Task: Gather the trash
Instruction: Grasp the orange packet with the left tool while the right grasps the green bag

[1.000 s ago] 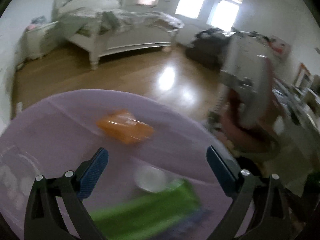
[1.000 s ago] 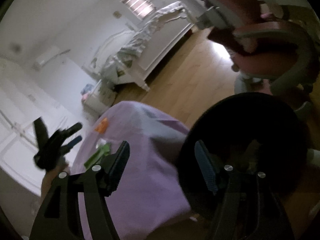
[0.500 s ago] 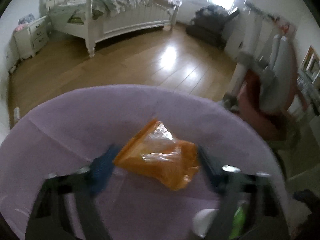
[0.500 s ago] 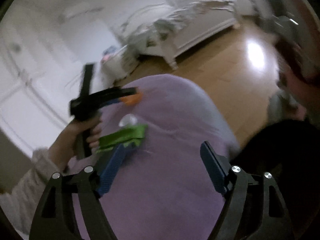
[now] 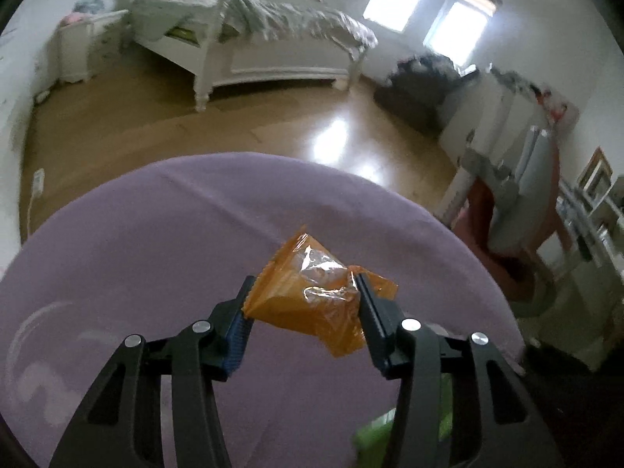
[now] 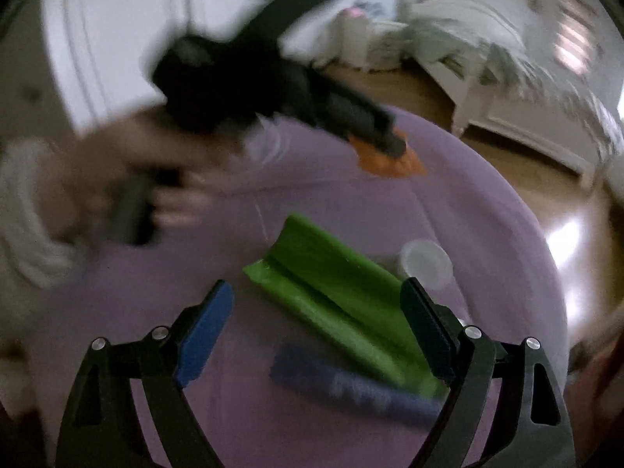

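Note:
An orange plastic wrapper (image 5: 312, 296) lies on the round purple-covered table (image 5: 156, 241). My left gripper (image 5: 302, 304) has its jaws closed against both sides of the wrapper. In the right wrist view the left gripper (image 6: 386, 136) sits on the orange wrapper (image 6: 390, 162) at the far side. My right gripper (image 6: 316, 323) is open above a green wrapper (image 6: 331, 304), with a blue wrapper (image 6: 351, 386) and a small white lid (image 6: 425, 263) beside it.
The table's far edge drops to a wooden floor (image 5: 234, 124). A white bed (image 5: 253, 46) stands beyond. A red and grey chair (image 5: 507, 214) stands right of the table. A green wrapper edge (image 5: 374, 433) shows under the left gripper.
My left gripper moved forward to the orange wrapper and closed on it. My right gripper swung from the dark bin to above the green wrapper on the table.

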`<state>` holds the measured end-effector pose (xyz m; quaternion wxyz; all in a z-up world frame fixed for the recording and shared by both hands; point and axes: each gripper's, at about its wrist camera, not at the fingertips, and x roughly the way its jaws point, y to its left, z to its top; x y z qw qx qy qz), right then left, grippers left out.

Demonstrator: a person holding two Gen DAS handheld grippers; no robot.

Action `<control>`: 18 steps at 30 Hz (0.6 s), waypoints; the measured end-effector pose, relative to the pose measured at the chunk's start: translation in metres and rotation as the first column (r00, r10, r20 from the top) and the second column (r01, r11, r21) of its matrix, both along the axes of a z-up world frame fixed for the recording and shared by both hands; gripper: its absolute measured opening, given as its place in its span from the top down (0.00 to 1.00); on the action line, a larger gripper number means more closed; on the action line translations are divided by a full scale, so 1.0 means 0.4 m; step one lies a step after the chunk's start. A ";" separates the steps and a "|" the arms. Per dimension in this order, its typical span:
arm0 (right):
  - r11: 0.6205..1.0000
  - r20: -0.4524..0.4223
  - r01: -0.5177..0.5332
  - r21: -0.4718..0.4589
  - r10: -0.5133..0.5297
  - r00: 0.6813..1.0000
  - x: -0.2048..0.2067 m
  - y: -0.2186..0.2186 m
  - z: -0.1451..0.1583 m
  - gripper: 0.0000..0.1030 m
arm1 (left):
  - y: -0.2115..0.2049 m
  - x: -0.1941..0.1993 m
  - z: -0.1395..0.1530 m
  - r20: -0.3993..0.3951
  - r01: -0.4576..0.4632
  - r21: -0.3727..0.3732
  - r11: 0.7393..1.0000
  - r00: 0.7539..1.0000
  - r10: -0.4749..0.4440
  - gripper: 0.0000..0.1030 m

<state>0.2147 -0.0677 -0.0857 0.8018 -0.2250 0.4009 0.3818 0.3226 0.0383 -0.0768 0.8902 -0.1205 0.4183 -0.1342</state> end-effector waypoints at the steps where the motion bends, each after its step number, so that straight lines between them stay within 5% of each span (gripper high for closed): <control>1: 0.999 0.017 -0.014 -0.037 0.014 1.000 0.004 0.018 -0.009 0.16 | 0.018 -0.024 0.010 0.011 -0.012 -0.004 1.000 1.000 0.012 0.52; 3: 0.992 0.034 -0.045 -0.117 0.050 0.998 0.020 0.058 -0.036 0.16 | 0.047 -0.075 0.028 0.030 -0.033 -0.019 0.999 0.999 0.033 0.51; 6: 0.999 -0.090 -0.008 -0.048 0.003 0.996 0.076 0.057 -0.048 0.26 | 0.084 -0.155 0.044 0.053 -0.068 -0.040 0.997 0.996 0.070 0.51; 10: 0.994 -0.126 0.105 -0.007 -0.105 0.986 0.120 0.023 -0.030 0.71 | 0.117 -0.253 0.039 0.062 -0.115 -0.059 0.992 0.991 0.119 0.50; 13: 0.985 -0.187 0.164 0.048 -0.152 0.971 0.123 -0.005 -0.023 0.90 | 0.124 -0.308 0.029 0.066 -0.137 -0.079 0.987 0.988 0.143 0.50; 18: 0.944 -0.230 0.230 0.235 -0.176 0.957 0.058 -0.067 0.041 0.91 | 0.095 -0.370 0.029 0.084 -0.132 -0.086 0.987 0.987 0.139 0.50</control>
